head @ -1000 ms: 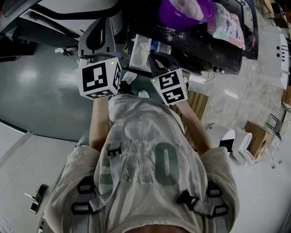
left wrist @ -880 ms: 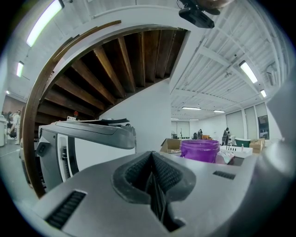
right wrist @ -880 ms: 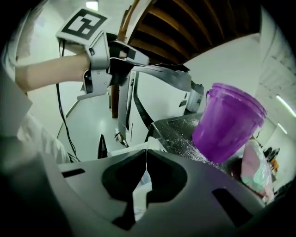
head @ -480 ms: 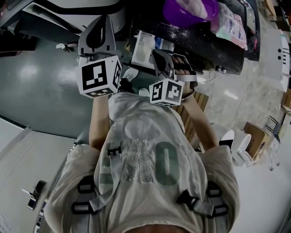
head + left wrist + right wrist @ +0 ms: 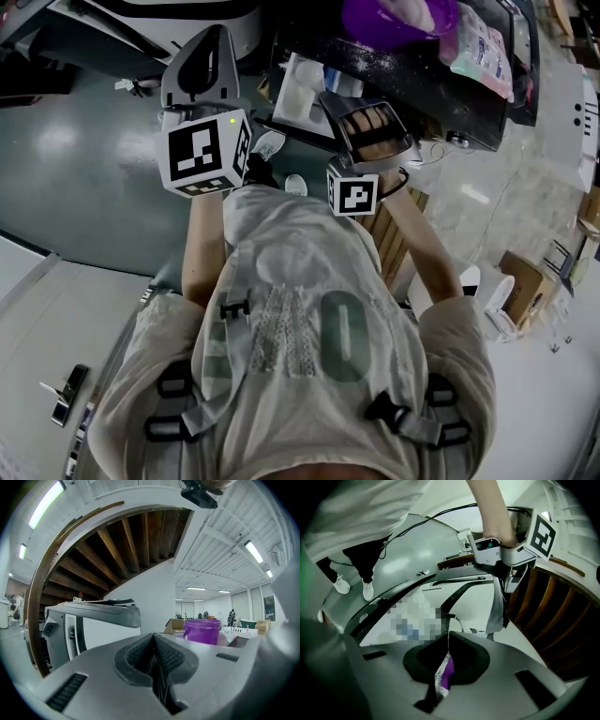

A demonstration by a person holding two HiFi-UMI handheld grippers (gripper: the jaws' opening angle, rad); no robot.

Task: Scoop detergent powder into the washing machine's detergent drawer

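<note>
We are holding the right gripper (image 5: 448, 649) clamped on the purple scoop (image 5: 446, 671), with its jaws pressing a thin, powder-dusted purple strip between the pads. Only this edge-on strip is showing. Its long axis is running along the jaw line, pointing away from the gripper toward the white appliance (image 5: 471, 604) ahead. The bowl end cannot be made out. We are holding the left gripper (image 5: 154, 648) closed on nothing, pads touching, with the purple tub (image 5: 202, 631) showing ahead to its right. In the head view, both grippers are sitting side by side just ahead of the person's chest. The right one is at the near edge of the powder-strewn black table (image 5: 450, 103), and the tub is at the table's far side.
</note>
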